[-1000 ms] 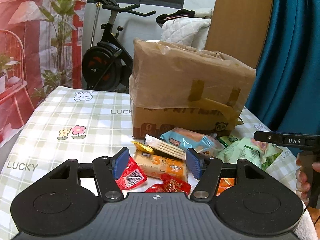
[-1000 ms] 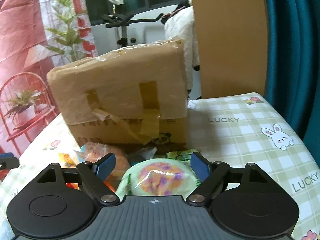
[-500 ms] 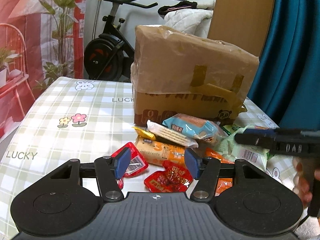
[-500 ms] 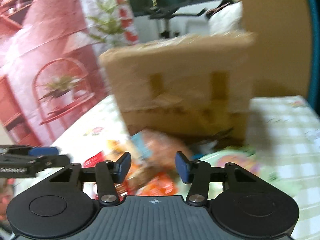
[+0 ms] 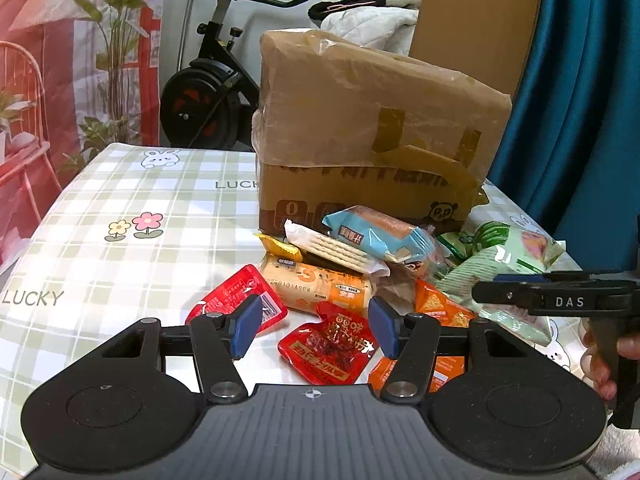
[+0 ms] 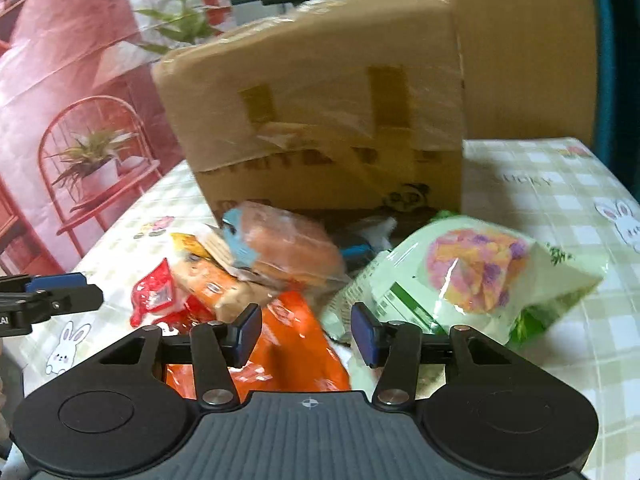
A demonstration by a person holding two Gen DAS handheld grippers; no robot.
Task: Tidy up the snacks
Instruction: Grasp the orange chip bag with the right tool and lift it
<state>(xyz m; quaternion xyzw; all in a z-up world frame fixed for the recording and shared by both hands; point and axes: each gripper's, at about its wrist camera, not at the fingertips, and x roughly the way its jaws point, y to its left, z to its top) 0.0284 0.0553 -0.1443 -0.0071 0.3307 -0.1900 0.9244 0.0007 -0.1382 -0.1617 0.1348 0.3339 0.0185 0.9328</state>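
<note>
Even, fairly bright indoor light. The left wrist view is sharp; the right wrist view is motion-blurred, smearing the cardboard box (image 6: 320,100) at 12 o'clock. Fisheye bending curves both frames' edges.

Cardboard box (image 5: 372,128): we see matt brown board, upper part wrapped in crinkled shiny film, darker tape strips. Tablecloth (image 5: 132,208): smooth checked sheet with slight sheen, looks like vinyl to us. Red sachet (image 5: 330,346): glossy foil-like plastic, crinkled. Blue biscuit pack (image 5: 380,238): shiny plastic wrapper. Green snack bag (image 6: 472,276): glossy film, glare spots. Left gripper (image 5: 312,330): matt black plastic, ribbed base, blue pads, bright metal pivot pins. Curtain (image 5: 576,100): teal cloth, folds.
</note>
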